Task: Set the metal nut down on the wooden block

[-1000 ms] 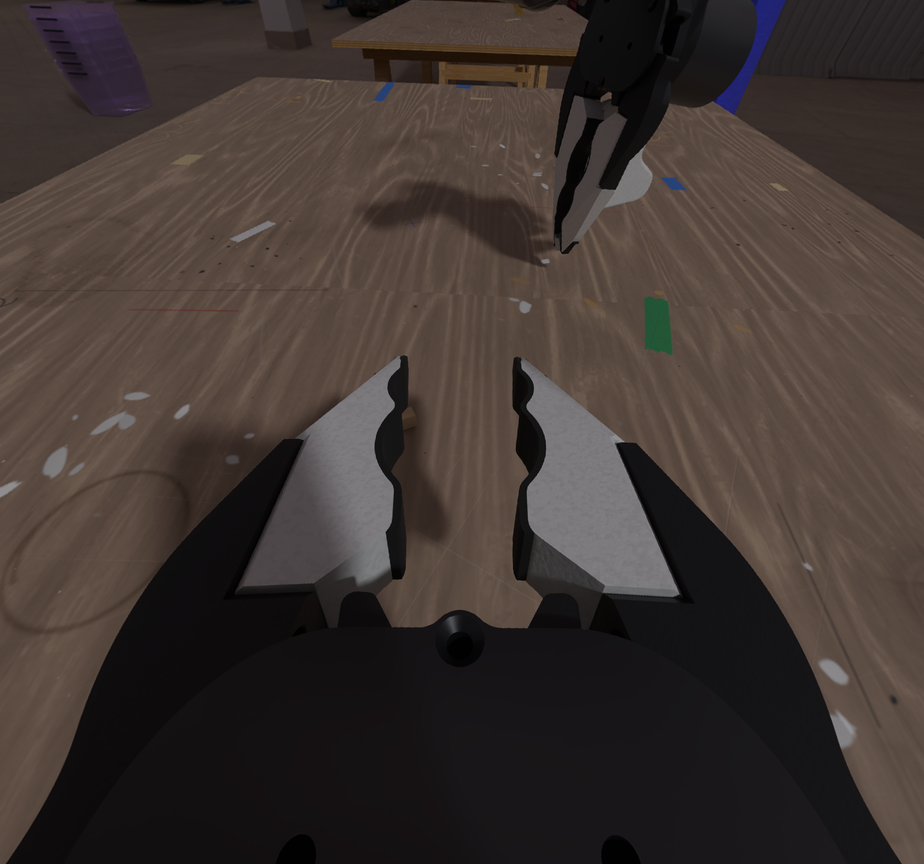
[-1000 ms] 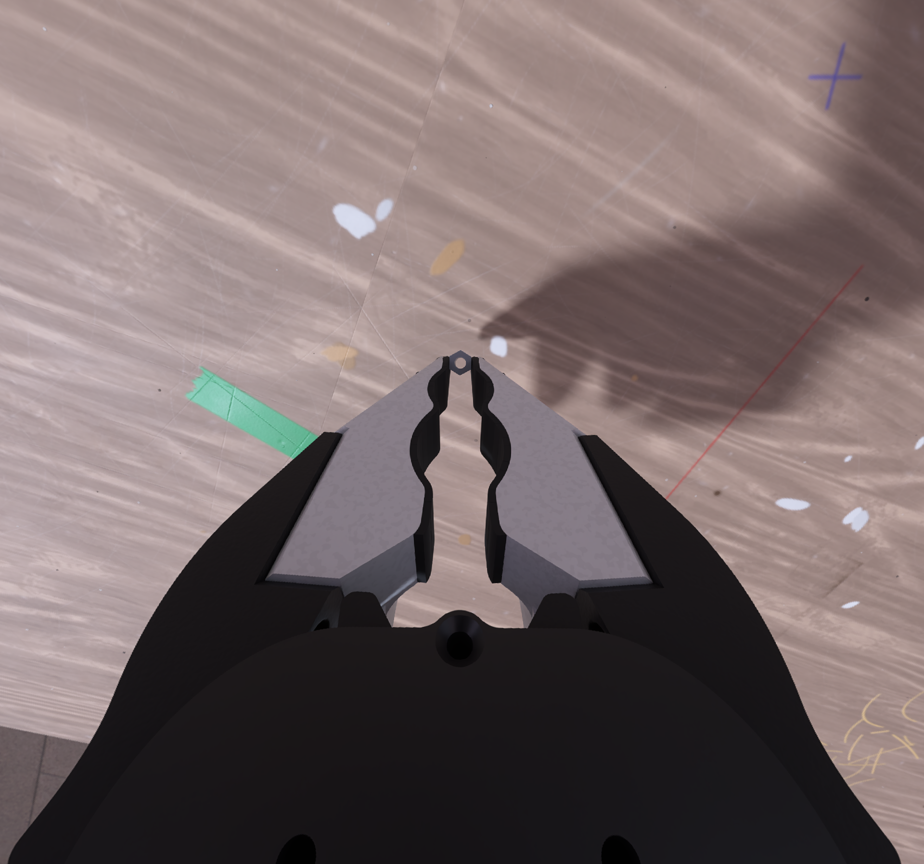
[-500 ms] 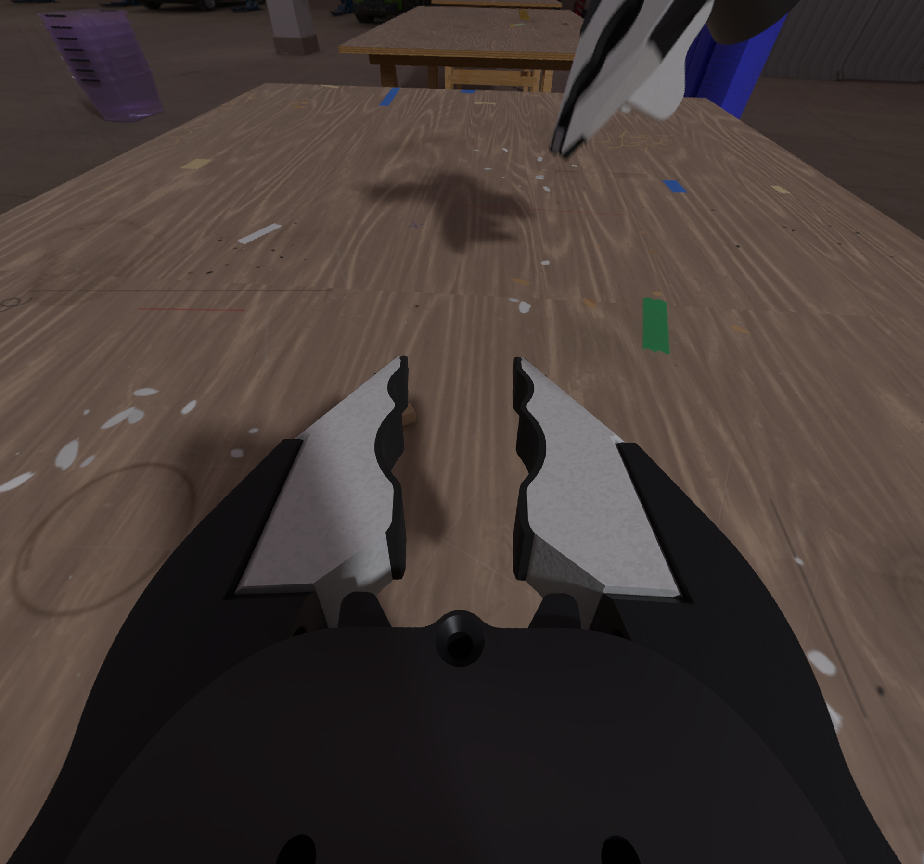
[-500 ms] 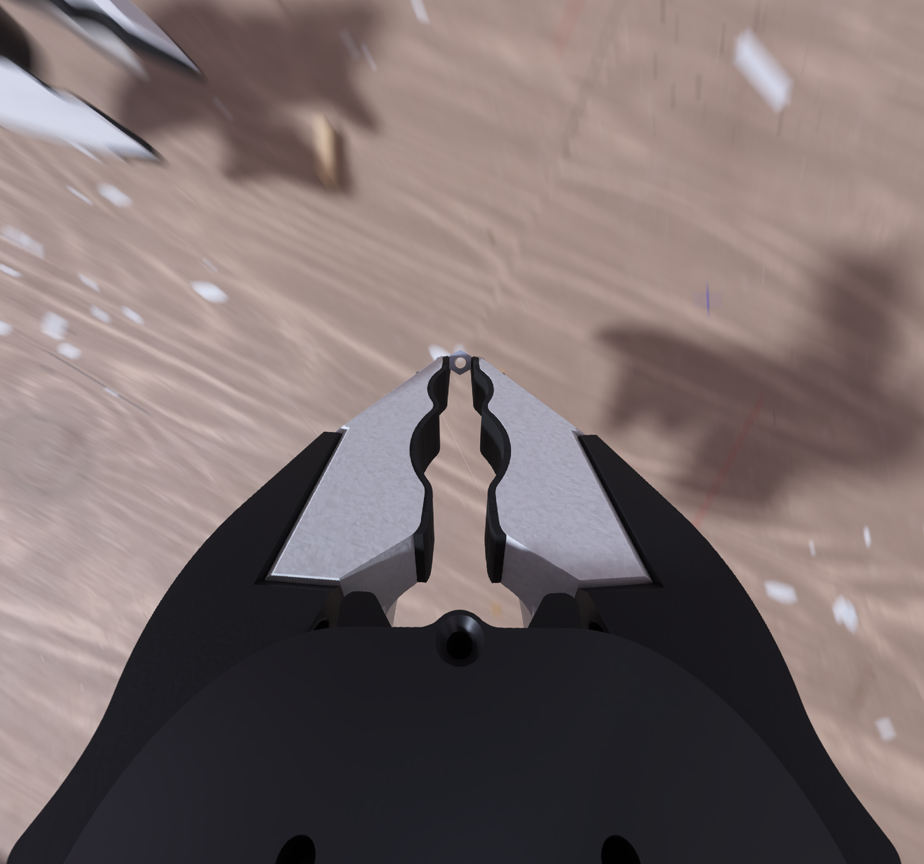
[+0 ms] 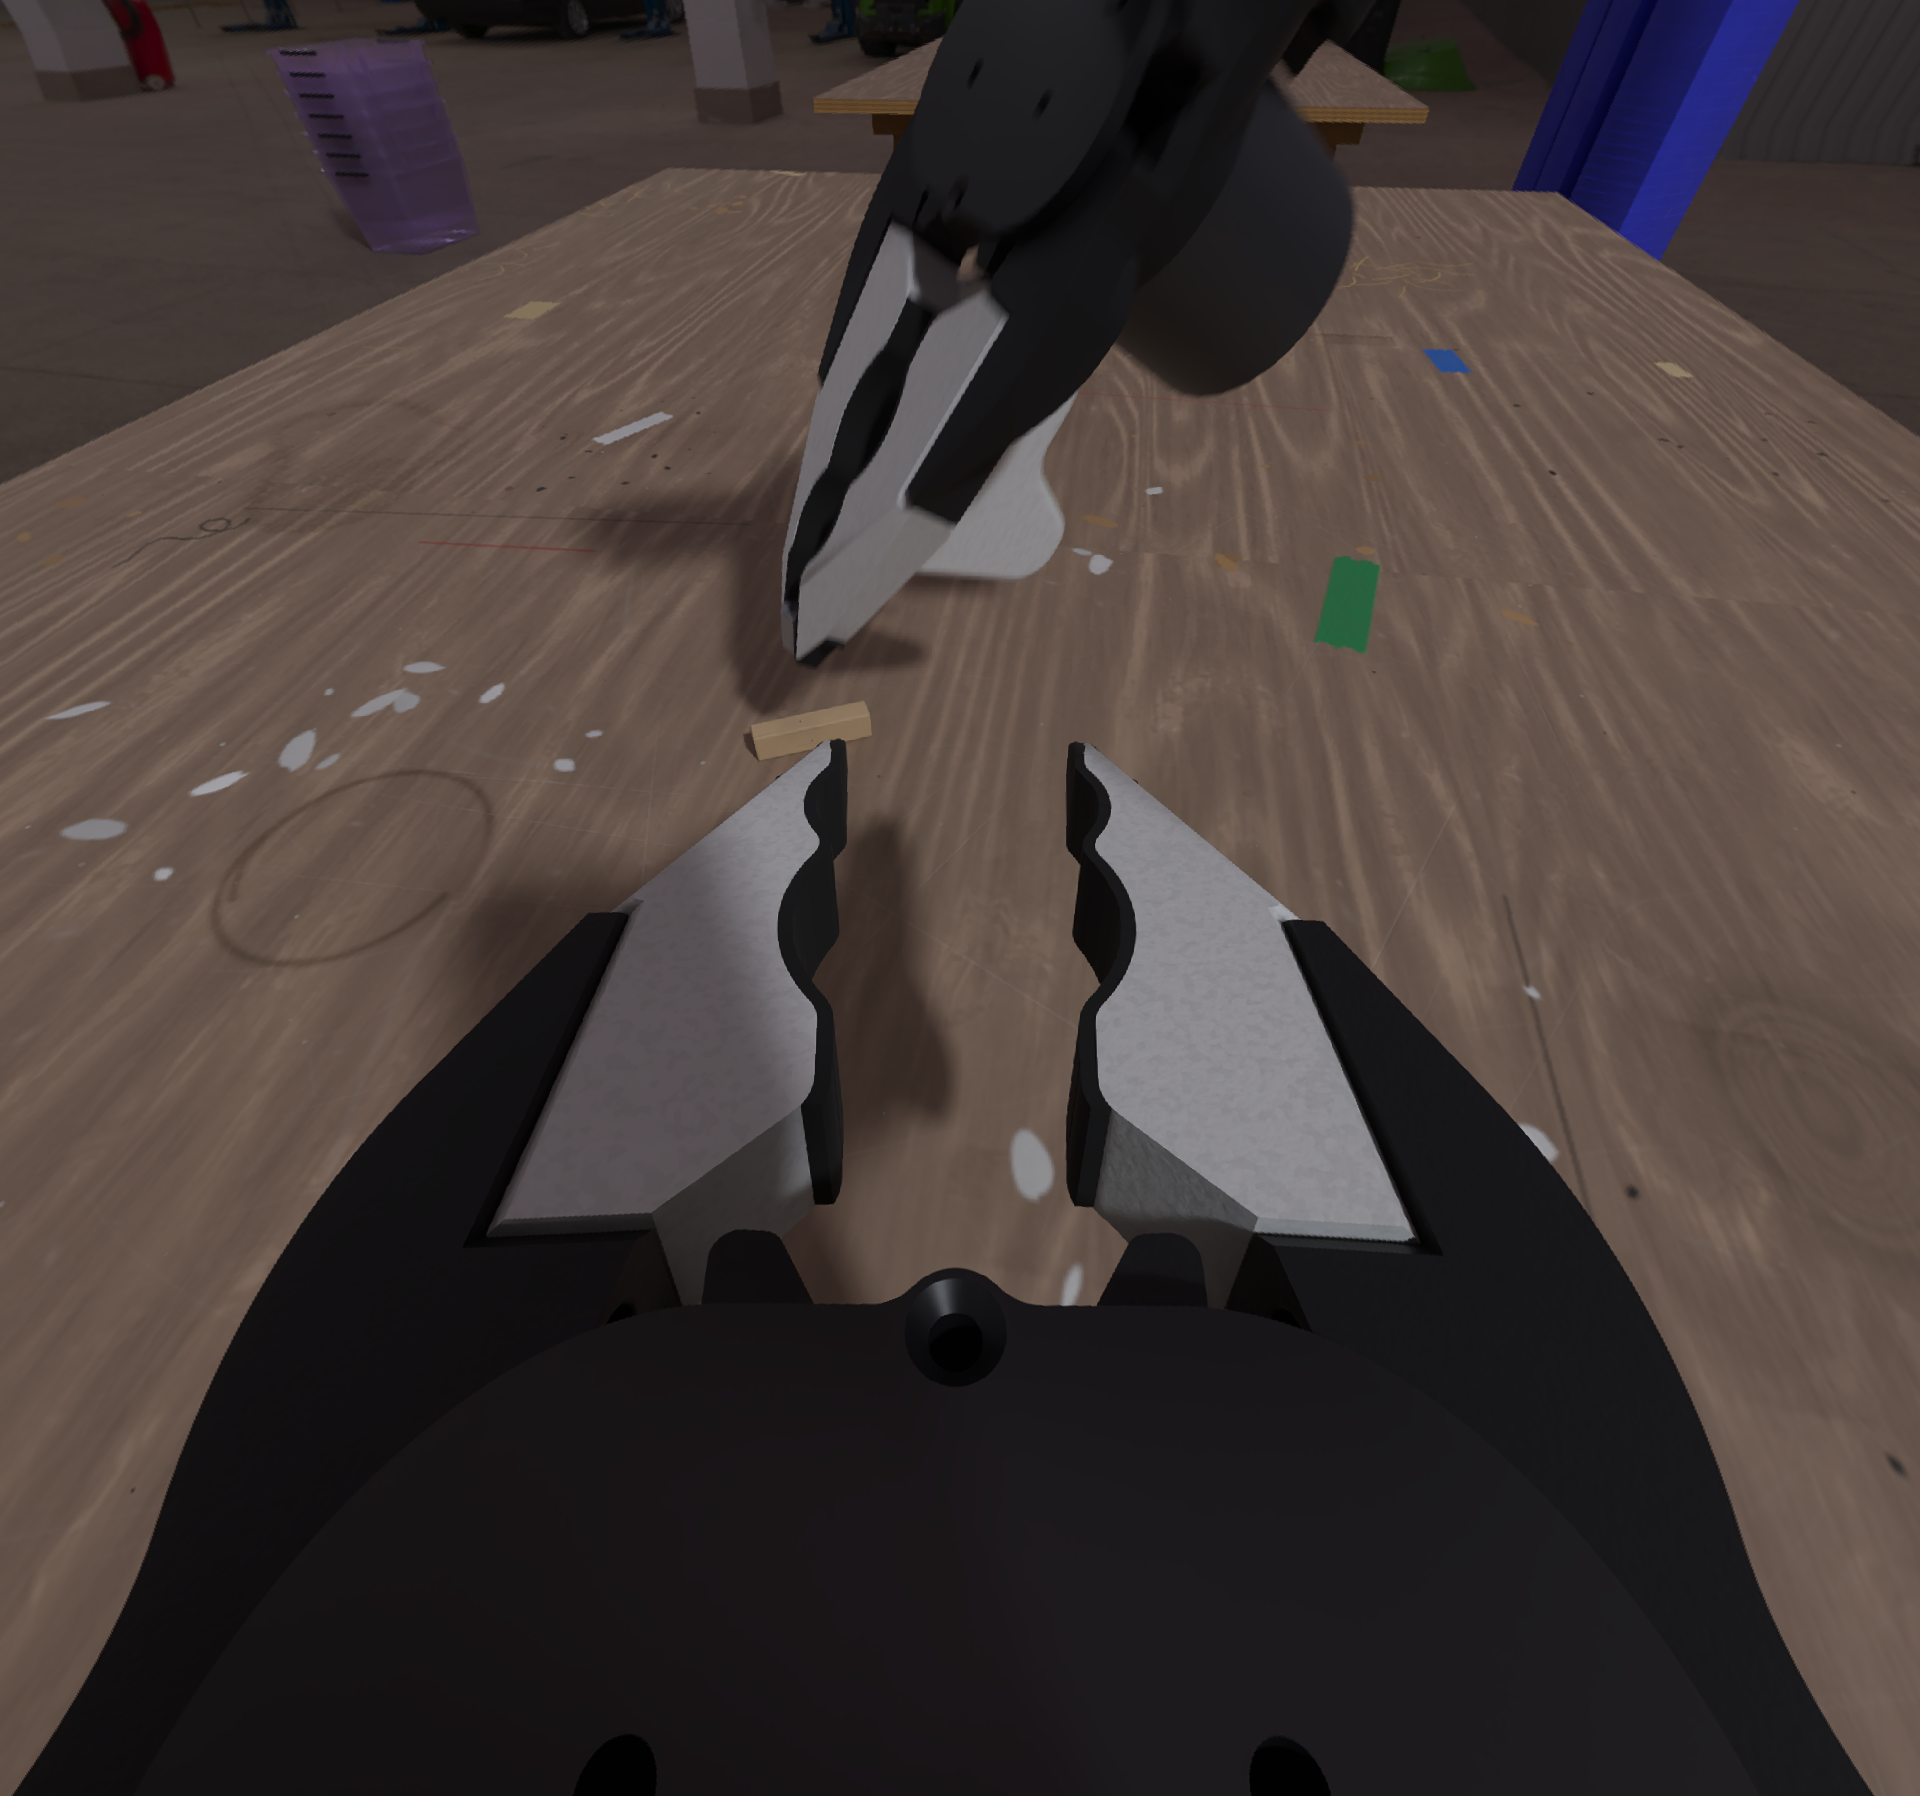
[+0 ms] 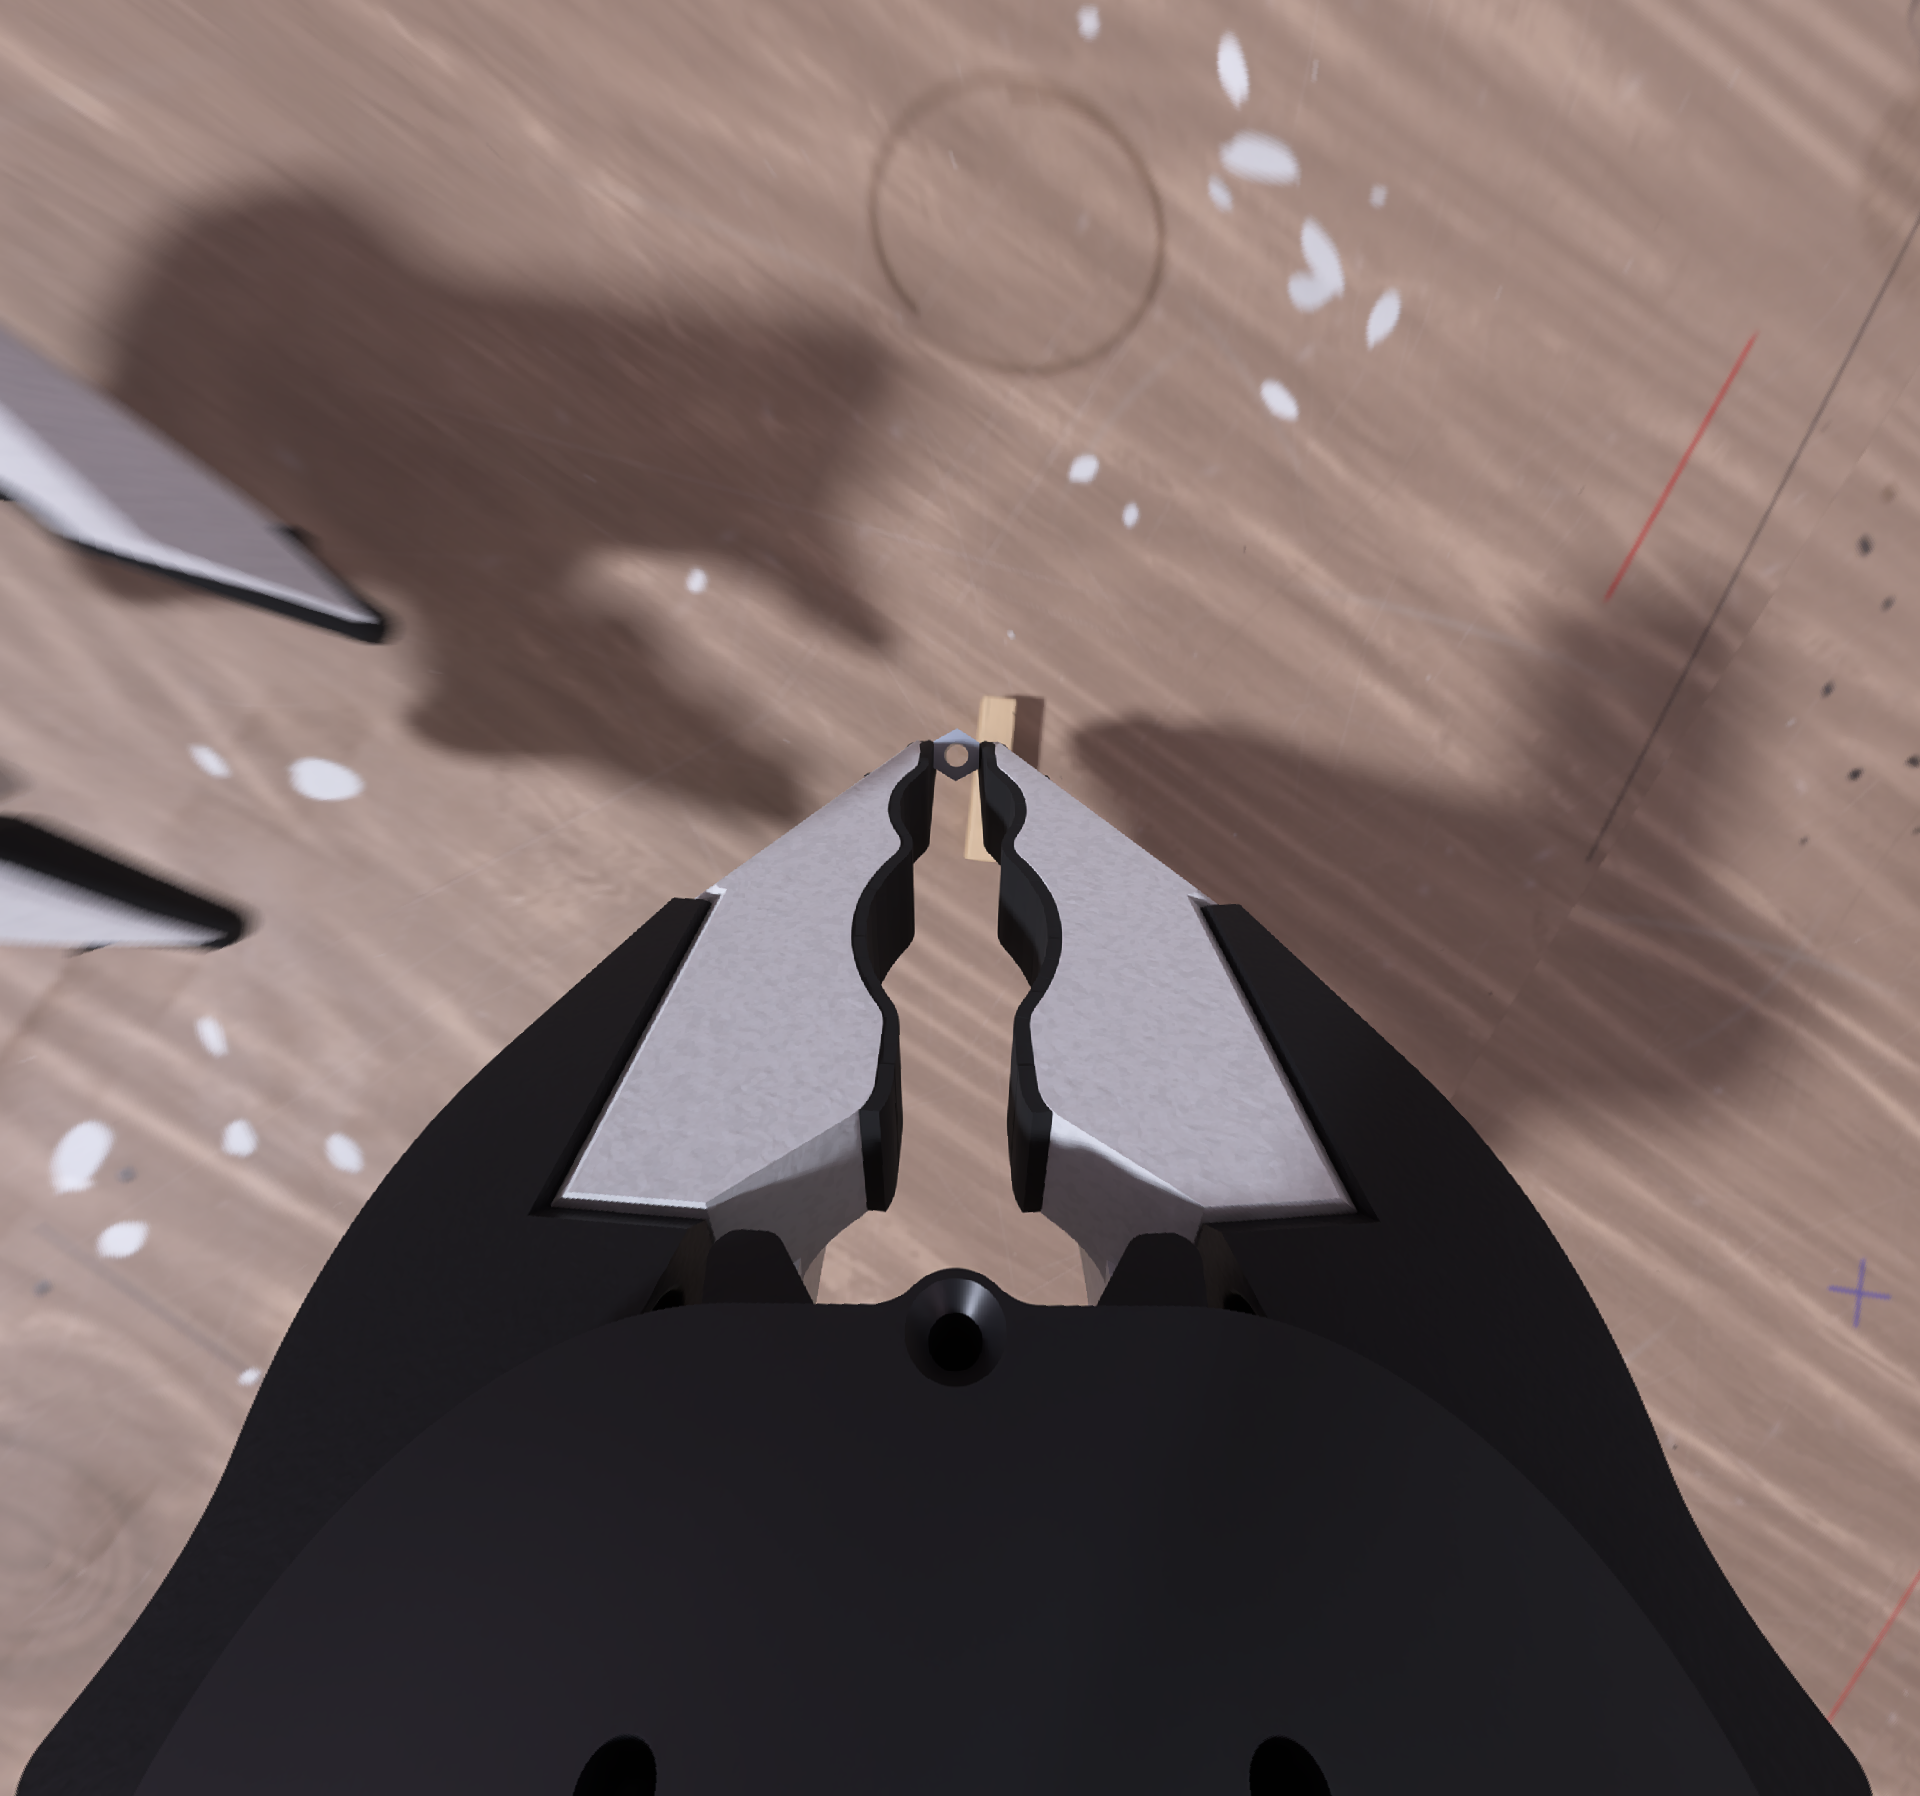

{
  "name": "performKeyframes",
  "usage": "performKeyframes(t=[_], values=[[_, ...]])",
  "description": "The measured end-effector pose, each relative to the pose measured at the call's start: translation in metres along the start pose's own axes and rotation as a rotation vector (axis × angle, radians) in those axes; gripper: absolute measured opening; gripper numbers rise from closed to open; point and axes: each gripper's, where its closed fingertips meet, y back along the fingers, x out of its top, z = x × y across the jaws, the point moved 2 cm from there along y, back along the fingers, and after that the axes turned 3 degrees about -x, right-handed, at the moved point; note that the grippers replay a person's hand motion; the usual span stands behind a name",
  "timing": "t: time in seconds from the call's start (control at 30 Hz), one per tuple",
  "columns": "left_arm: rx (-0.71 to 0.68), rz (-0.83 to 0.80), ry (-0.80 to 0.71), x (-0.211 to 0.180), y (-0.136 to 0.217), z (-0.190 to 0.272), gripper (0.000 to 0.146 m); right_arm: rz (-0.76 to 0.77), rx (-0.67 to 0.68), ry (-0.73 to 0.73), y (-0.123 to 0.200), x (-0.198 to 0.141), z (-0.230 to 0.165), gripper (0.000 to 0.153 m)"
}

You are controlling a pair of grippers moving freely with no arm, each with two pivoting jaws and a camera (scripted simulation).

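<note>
Nut (image 6: 954, 757) is lifted and carried above the table (image 5: 1558, 811), close over the wooden block (image 6: 997, 720) but not set down, so you have lowering and release left. Your right gripper (image 6: 956, 759) is clamped on it at the very tips. Your left gripper (image 5: 954, 759) hangs with fingers apart, empty, just beside the block.

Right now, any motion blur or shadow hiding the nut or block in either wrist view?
Left wrist view: the right gripper is slightly smeared, and its shadow stops short of the sharp, lit wooden block; the nut cannot be made out. Right wrist view: the table grain is streaked, the left gripper blurred at the frame edge; the metal nut is crisp at the fingertips, the block partly hidden behind them.
</note>
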Motion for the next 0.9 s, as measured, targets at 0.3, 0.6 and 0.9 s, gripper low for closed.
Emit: performKeyframes(t=[0.3,0.6,0.9], values=[[-0.032,0.068,0.032,0.002,0.009,-0.002,0.042,-0.105,-0.063,-0.048,-0.029,-0.018,0.007,0.008],[-0.059,0.086,0.061,0.009,0.011,-0.004,0.042,-0.092,-0.075,-0.059,-0.028,-0.018,0.008,0.011],[-0.045,0.091,0.097,0.009,0.013,-0.005,0.042,0.018,-0.122,-0.032,-0.005,-0.006,0.000,0.017]])
